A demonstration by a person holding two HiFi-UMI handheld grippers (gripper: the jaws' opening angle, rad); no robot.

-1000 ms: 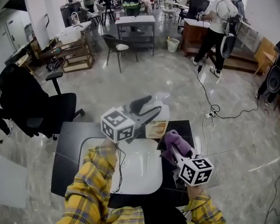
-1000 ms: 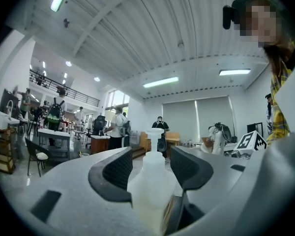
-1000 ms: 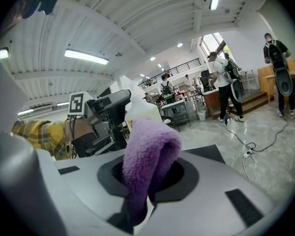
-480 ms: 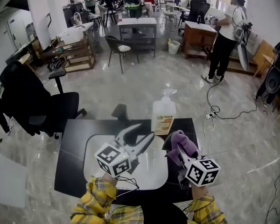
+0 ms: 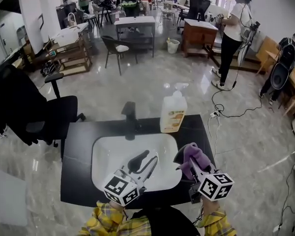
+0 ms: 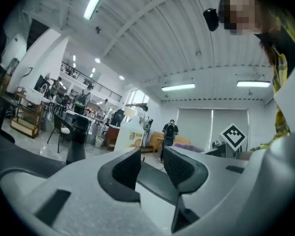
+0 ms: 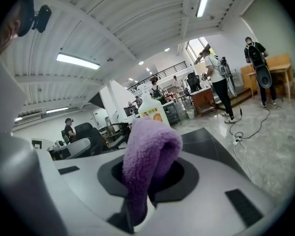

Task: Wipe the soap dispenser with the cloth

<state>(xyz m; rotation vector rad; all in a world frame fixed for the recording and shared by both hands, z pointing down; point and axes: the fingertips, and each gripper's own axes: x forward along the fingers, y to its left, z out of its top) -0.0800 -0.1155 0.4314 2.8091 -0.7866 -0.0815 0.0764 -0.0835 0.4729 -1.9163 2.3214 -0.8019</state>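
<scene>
Dispenser (image 5: pixel 173 113) stands upright at the back of the black counter (image 5: pixel 76 146), behind the sink's (image 5: pixel 104 157) right corner and near the faucet (image 5: pixel 130 114). It is pale plastic with an orange label; fill level unreadable. Left gripper (image 5: pixel 148 157) hangs over the sink, jaws partly apart and just been closing, nothing between them. Right gripper (image 5: pixel 191 161) is clamped on the purple cloth (image 5: pixel 193 153) at the sink's right edge.

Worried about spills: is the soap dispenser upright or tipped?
Upright: the soap dispenser stands on its base on the black countertop, pump nozzle on top.
</scene>
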